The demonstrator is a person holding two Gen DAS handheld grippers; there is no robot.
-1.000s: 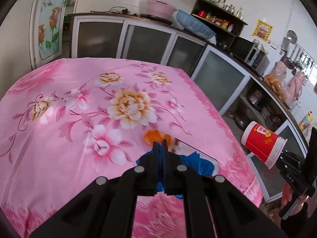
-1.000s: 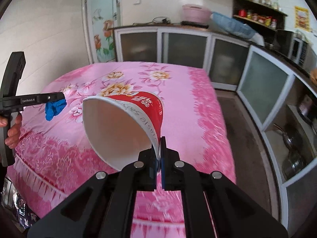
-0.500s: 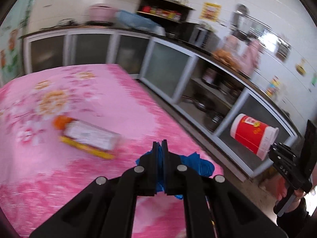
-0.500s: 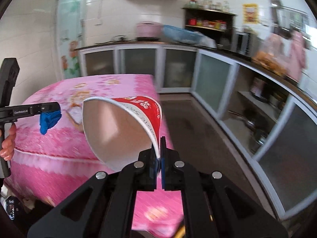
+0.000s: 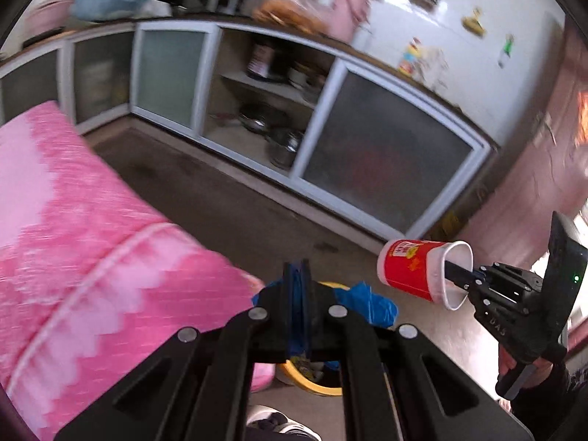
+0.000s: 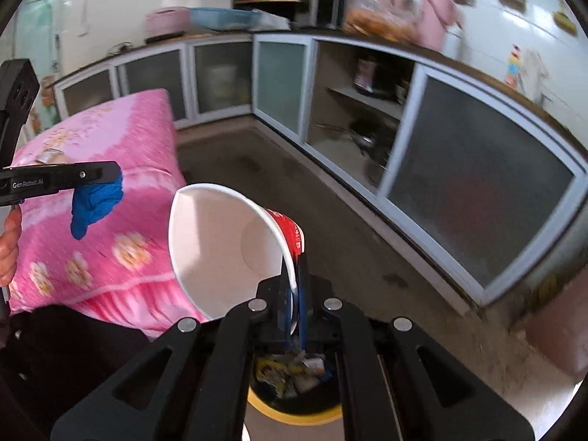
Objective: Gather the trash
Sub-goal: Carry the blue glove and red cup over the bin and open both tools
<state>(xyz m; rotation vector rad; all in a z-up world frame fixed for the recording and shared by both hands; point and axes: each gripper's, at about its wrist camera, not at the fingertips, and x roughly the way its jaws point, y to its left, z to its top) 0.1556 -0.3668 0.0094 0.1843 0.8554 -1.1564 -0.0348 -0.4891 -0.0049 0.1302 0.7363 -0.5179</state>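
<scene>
Left claw (image 6: 110,174) side bar: I read "GenRobot.AI" in pale letters on its black body, right wrist view.
Right claw (image 5: 454,275) housing: I make out raised letters "DAS" on the black casing, left wrist view.
Red cup (image 5: 422,272) label: yellow patch with red characters, too blurred for me to read.
Red cup wall, right wrist view: white printing near the rim, unreadable to me.
Wall stickers (image 6: 514,66): pictures only, no legible words.

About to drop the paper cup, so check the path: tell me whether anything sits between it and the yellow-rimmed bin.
Nothing visible blocks it. The paper cup hangs just above the yellow-rimmed bin, whose mouth is open, with trash inside.
</scene>
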